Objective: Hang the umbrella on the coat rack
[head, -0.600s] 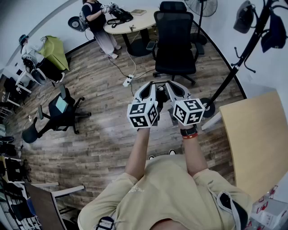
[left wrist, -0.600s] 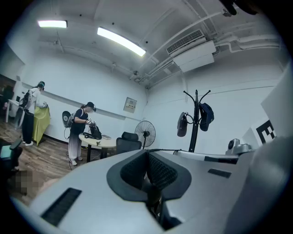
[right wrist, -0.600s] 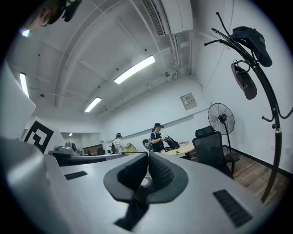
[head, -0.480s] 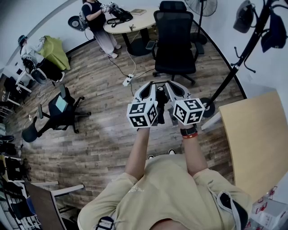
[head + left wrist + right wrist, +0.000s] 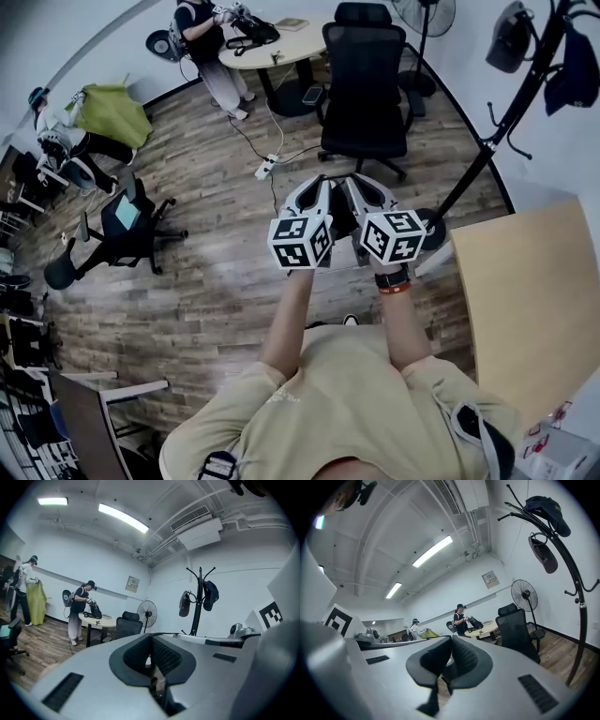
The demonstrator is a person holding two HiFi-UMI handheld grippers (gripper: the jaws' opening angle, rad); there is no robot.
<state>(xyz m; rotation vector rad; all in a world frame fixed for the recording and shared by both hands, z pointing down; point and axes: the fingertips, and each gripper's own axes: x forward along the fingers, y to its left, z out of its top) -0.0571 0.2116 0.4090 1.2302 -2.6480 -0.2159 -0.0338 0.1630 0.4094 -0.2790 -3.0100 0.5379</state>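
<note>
Before the person's chest, in the middle of the head view, the left gripper (image 5: 311,192) and the right gripper (image 5: 367,192) are held side by side, very close to each other, both pointing to 12 o'clock. In the left gripper view the two dark ribbed pads of the left gripper (image 5: 151,656) are pressed together and nothing is between them. The right gripper (image 5: 451,660) is clenched in the same way in its own view, also on nothing.

At about 2 o'clock from the grippers stands the black coat rack (image 5: 511,103), with its round base on the wooden floor (image 5: 216,281) near the right gripper. A dark oblong thing, which seems to be the folded umbrella (image 5: 511,36), hangs by a loop from one hook of the rack, well apart from both grippers. The right gripper view shows the same umbrella (image 5: 543,552) under a curved hook, and the left gripper view shows it (image 5: 184,604) on the left side of the pole (image 5: 197,606). A dark blue cap (image 5: 570,70) hangs on another hook beside it.

At 12 o'clock is a black office chair (image 5: 364,80), and behind it, at 11 o'clock, a round table (image 5: 281,47) where a person stands. A standing fan (image 5: 422,14) is at 1 o'clock. A light wooden table (image 5: 525,300) is at 4 o'clock.
</note>
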